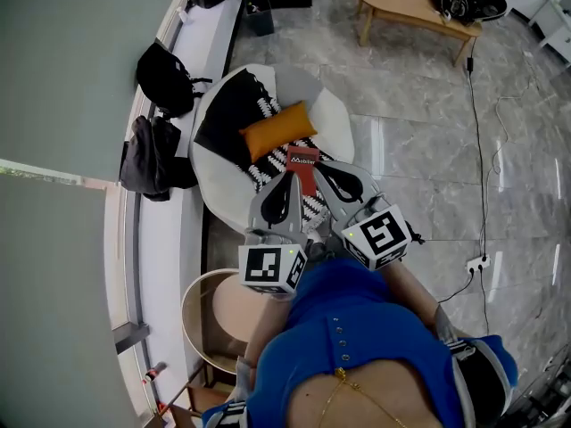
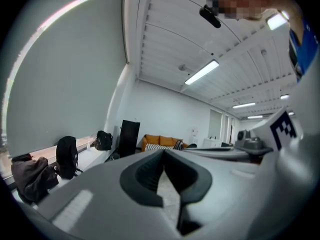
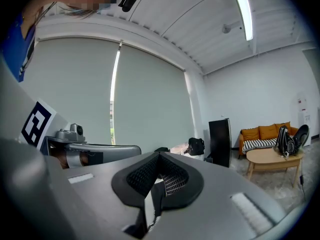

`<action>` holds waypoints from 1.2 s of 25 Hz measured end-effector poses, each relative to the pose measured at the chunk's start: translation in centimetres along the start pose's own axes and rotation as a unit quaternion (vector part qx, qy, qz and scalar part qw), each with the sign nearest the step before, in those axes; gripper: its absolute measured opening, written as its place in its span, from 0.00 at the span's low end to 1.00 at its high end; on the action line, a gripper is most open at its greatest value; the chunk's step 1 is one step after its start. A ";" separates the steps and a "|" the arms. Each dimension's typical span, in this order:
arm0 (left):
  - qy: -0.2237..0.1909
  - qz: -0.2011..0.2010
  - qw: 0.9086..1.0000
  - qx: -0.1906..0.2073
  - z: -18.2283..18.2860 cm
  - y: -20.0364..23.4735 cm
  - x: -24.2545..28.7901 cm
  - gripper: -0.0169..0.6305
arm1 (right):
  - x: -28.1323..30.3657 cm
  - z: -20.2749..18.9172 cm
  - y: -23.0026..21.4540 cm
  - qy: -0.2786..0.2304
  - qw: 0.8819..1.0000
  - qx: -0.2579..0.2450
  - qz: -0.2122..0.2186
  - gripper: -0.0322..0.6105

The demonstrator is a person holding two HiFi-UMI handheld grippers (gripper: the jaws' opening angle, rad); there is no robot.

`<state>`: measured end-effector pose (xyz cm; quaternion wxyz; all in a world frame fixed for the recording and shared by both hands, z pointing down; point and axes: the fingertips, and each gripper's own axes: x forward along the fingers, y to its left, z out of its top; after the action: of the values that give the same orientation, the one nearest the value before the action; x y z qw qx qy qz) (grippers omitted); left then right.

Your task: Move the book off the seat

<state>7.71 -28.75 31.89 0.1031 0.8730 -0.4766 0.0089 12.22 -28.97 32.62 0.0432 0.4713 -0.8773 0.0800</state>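
Observation:
A red book (image 1: 303,162) lies on the round white seat (image 1: 339,119), on a black-and-white striped blanket (image 1: 259,105) just below an orange cushion (image 1: 278,129). In the head view the book shows between the tips of my two grippers, which I hold out nearly level in front of my chest. Whether either tip touches the book I cannot tell. The left gripper (image 1: 291,180) (image 2: 164,153) is shut with nothing between its jaws. The right gripper (image 1: 324,171) (image 3: 159,157) is shut and empty too. Neither gripper view shows the book or the seat.
Two black bags (image 1: 166,78) (image 1: 152,156) sit on the white window ledge at the left. A round wooden side table (image 1: 223,315) stands by my left hip. A wooden coffee table (image 1: 406,3) is far ahead, and a cable with a socket strip (image 1: 477,262) crosses the marble floor.

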 end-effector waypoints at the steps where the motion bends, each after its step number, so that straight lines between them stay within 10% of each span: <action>1: 0.000 0.002 1.000 -0.001 0.2 0.0 0.4 0.03 | 0.3 0.3 -0.3 0.001 1.000 -0.003 0.004 0.05; 30: 0.022 0.021 0.999 -0.014 -0.4 1.3 5.4 0.03 | 3.8 0.0 -3.1 0.022 0.999 0.003 0.043 0.05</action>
<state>9.62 -33.83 33.10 0.1251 0.8611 -0.4922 0.0236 12.74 -33.75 33.46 0.0578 0.4313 -0.8954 0.0944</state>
